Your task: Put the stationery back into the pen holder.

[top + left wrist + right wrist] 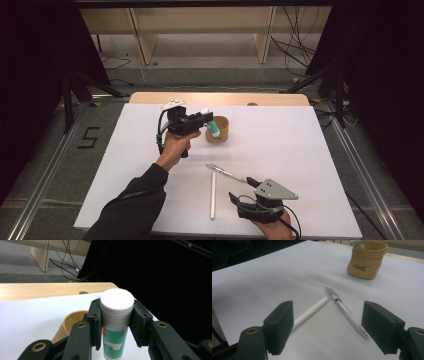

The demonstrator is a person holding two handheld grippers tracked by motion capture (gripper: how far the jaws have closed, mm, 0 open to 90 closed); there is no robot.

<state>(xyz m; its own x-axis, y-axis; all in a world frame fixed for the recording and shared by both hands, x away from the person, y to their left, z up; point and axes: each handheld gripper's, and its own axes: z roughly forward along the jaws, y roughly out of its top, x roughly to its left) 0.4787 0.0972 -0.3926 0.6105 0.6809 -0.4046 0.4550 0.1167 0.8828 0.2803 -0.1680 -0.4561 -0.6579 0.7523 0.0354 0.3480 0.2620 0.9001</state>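
- Work in hand, as it reads: putting desk items into the small tan pouch [218, 131] near the far edge of the white table [300, 150].
- Your left gripper [209, 120] pinches a glue stick [115, 322], white cap up, green label below; its pads [94, 320] press on both sides of the stick just under the cap.
- In the high view the glue stick [214, 126] stands over the pouch mouth, lower end at or just inside the rim. Whether it touches the bottom, you cannot tell. It is not yet released.
- Your right gripper [245, 192] sits at the near right of the table, jaws spread wide, nothing between them. The pads [279, 325] stand clear of both pens.
- Left to do, in my judgement: drop the glue stick, then the two pens.
- The clear pen [345, 312] and the white pen [310, 312] lie flat on the table just ahead of the right gripper, far ends nearly meeting in a V, well apart from the pouch.
- Pouch [365, 261]: upright, soft-sided, lettering on the front. Contents: the glue stick end at most; the inside is otherwise hidden.
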